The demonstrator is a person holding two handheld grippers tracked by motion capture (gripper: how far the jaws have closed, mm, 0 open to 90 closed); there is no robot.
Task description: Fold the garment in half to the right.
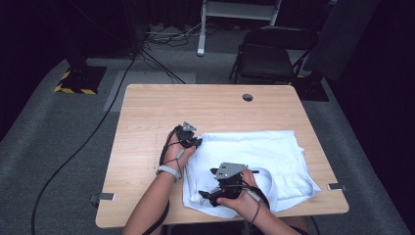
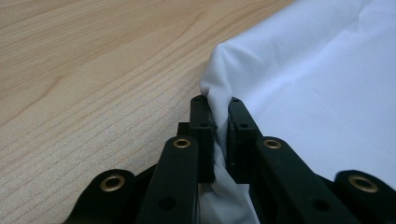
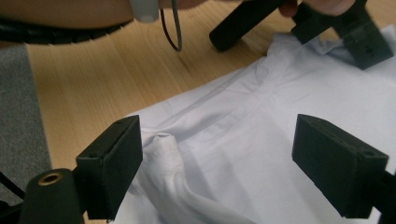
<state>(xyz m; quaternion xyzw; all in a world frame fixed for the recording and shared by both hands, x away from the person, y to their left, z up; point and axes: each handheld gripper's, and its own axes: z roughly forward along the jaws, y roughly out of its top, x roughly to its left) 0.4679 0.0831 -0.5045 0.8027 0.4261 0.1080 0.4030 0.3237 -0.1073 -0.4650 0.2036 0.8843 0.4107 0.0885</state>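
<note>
The bench was a light wood-grain top with a small round hole near its far edge and a metal clip on each near corner. A white shirt lay spread flat over its near right part, pretty rumpled along the near edge.

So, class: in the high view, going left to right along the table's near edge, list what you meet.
Metal clip on the table's left edge → left forearm → right gripper, jaws open over the white garment → metal clip on the right edge.
</note>
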